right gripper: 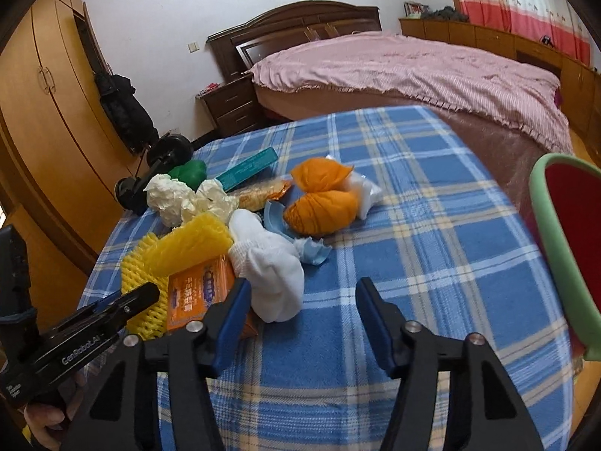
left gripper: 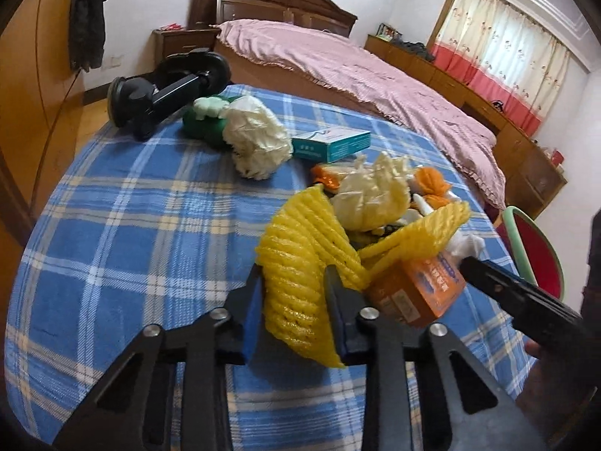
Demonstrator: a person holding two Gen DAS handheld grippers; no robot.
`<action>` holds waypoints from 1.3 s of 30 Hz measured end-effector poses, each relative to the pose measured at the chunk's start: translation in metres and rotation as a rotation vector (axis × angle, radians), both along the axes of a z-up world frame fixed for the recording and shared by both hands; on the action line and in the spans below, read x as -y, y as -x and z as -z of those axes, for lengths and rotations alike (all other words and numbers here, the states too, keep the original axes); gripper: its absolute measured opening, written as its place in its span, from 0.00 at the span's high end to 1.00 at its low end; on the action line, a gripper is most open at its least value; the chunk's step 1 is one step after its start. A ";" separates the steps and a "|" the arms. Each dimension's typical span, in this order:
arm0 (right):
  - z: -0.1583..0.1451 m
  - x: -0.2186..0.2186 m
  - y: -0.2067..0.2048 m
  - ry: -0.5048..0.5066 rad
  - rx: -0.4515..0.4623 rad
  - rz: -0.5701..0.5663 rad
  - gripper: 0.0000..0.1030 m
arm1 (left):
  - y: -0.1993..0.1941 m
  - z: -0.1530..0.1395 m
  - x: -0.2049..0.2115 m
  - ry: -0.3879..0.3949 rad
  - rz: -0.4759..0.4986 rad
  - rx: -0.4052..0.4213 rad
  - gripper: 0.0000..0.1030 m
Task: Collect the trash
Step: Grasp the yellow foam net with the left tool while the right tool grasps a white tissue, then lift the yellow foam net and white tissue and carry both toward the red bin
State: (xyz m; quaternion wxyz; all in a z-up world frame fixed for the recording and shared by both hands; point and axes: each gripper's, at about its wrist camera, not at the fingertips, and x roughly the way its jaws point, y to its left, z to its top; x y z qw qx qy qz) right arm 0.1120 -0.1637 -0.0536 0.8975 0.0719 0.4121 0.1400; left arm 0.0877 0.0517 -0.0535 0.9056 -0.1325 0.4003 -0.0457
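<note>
The left tongs (left gripper: pixel 296 300) are clamped on a yellow foam net (left gripper: pixel 300 259), its near end squeezed between the blue pads while the rest fans out over an orange box (left gripper: pixel 417 293) lying against it. The right tongs (right gripper: pixel 302 302) stand partly open with nothing between them, low over bare checked cloth; their left finger sits just beside a white sock (right gripper: pixel 270 274) and the corner of the box. The trash lies in a loose heap on the left half of the worktop (right gripper: pixel 432 225) as the right camera sees it: crumpled cream paper (right gripper: pixel 188 197), a green lump (right gripper: pixel 189 173), a teal carton (right gripper: pixel 248 169), two orange bundles (right gripper: pixel 323 195), a blue scrap (right gripper: pixel 313 251). A black stand (left gripper: pixel 165 90) lies at the far left corner, close to the edge. The right half of the worktop is open cloth (the easiest way through). A green-rimmed red bin (right gripper: pixel 563 248) stands just off the right edge, and the bed (right gripper: pixel 413 64) runs close behind the far edge.
</note>
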 end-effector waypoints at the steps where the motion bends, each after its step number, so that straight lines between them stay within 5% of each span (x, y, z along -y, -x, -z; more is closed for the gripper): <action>1: 0.002 0.000 -0.002 -0.011 -0.009 -0.008 0.48 | 0.001 -0.001 0.001 0.006 0.003 0.005 0.74; 9: 0.006 -0.004 -0.004 -0.060 -0.018 -0.042 0.88 | 0.009 -0.020 0.004 -0.001 0.022 0.066 0.76; 29: -0.073 0.035 0.048 -0.128 0.155 0.038 0.91 | 0.027 -0.099 0.043 -0.024 0.112 0.258 0.76; 39: -0.090 0.078 0.061 -0.112 0.193 0.136 0.91 | 0.021 -0.112 0.088 -0.009 0.207 0.287 0.76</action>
